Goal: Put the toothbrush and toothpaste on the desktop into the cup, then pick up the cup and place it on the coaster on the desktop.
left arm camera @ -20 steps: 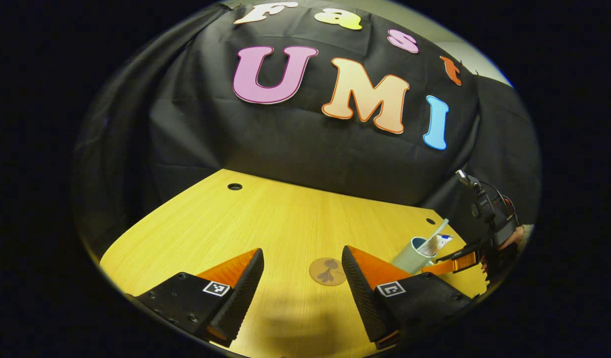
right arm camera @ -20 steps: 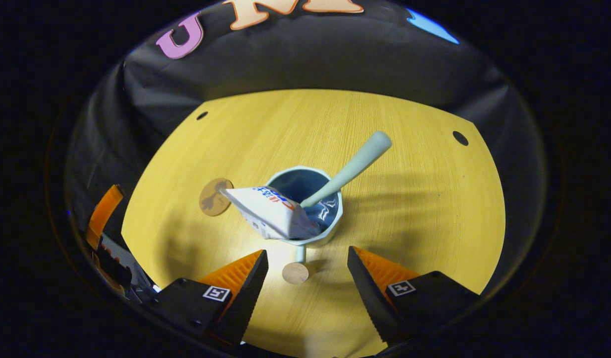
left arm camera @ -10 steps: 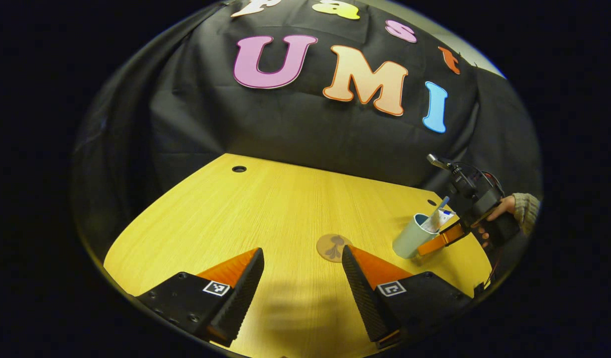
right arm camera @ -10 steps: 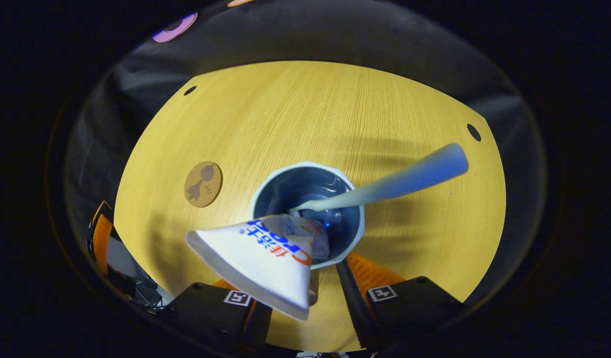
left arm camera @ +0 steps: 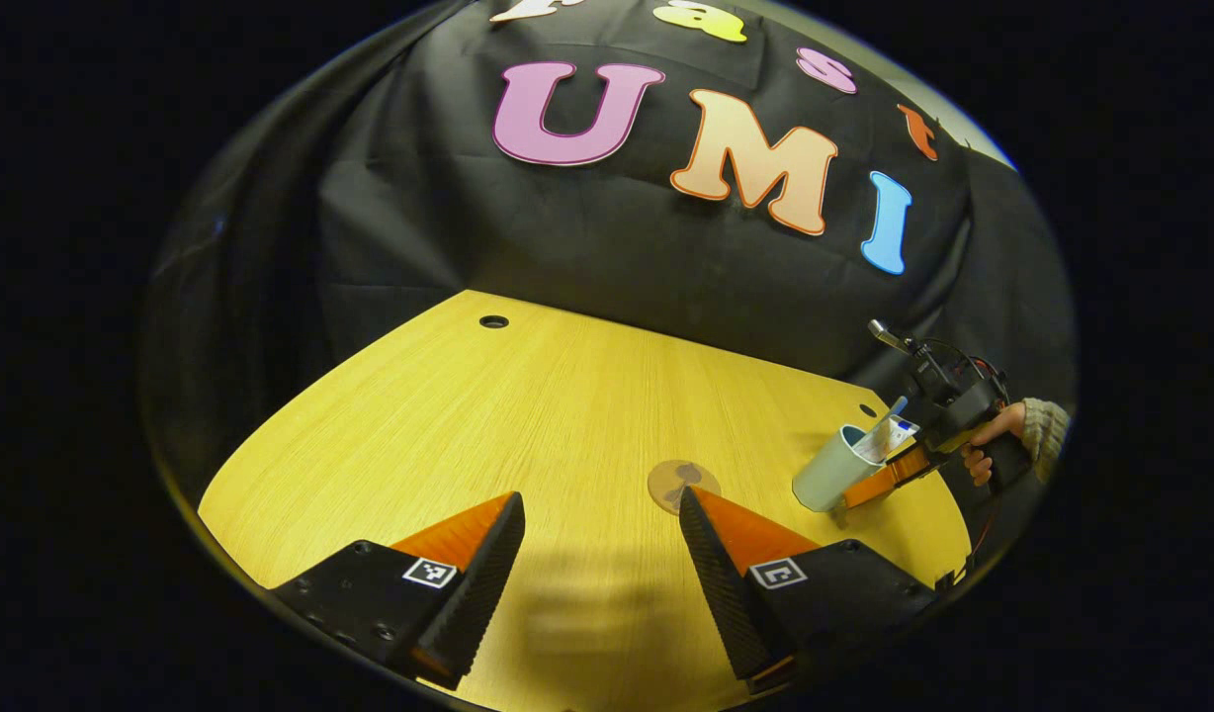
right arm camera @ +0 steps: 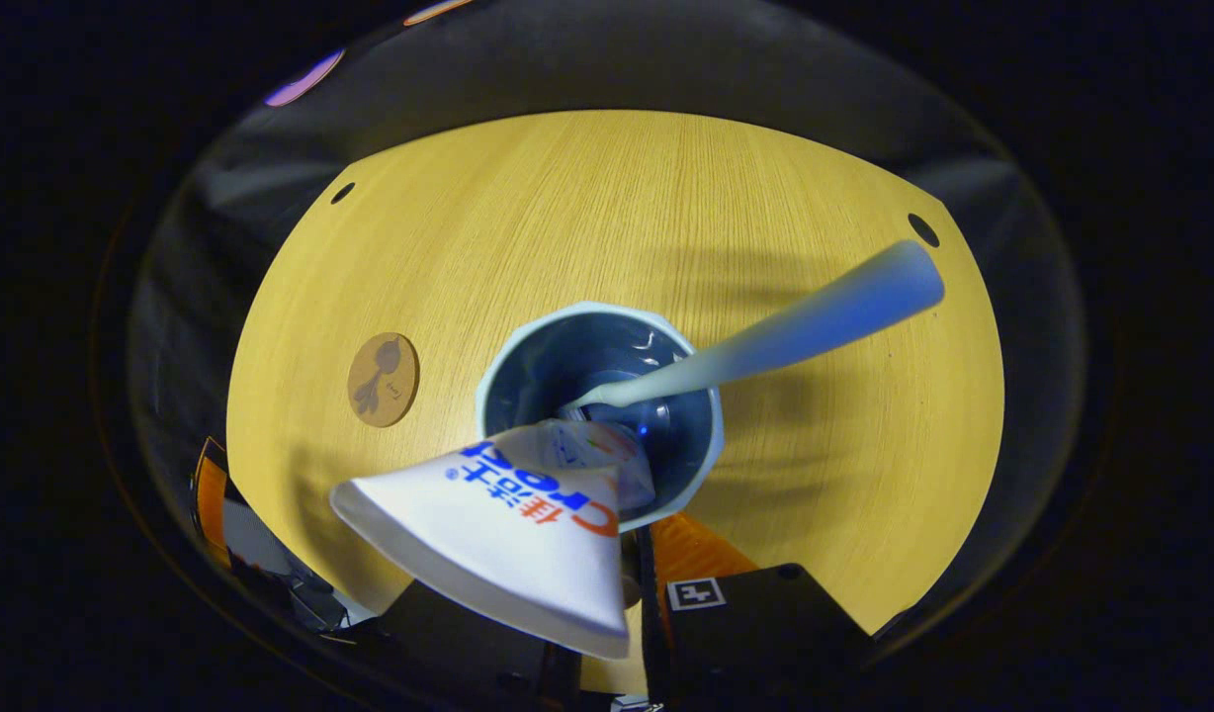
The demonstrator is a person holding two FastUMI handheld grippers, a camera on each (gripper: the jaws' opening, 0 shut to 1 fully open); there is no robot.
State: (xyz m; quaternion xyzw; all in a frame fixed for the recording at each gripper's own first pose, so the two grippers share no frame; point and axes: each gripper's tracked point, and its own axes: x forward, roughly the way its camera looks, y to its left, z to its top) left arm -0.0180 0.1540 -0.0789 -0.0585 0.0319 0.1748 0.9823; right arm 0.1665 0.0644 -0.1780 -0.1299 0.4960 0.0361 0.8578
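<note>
Right gripper (right arm camera: pixel 607 603), bottom centre of the right gripper view, clamped the cup (right arm camera: pixel 599 410) holding toothpaste (right arm camera: pixel 508 534) and toothbrush (right arm camera: pixel 785 331); tube print partly legible. Coaster (right arm camera: pixel 383 365) sat left, apart. Left gripper (left arm camera: pixel 602 554) stood open.

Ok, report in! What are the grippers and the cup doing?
Left gripper open, idle. Right gripper at cup, grip hidden. Toothbrush, toothpaste inside. Coaster unblocked.
</note>
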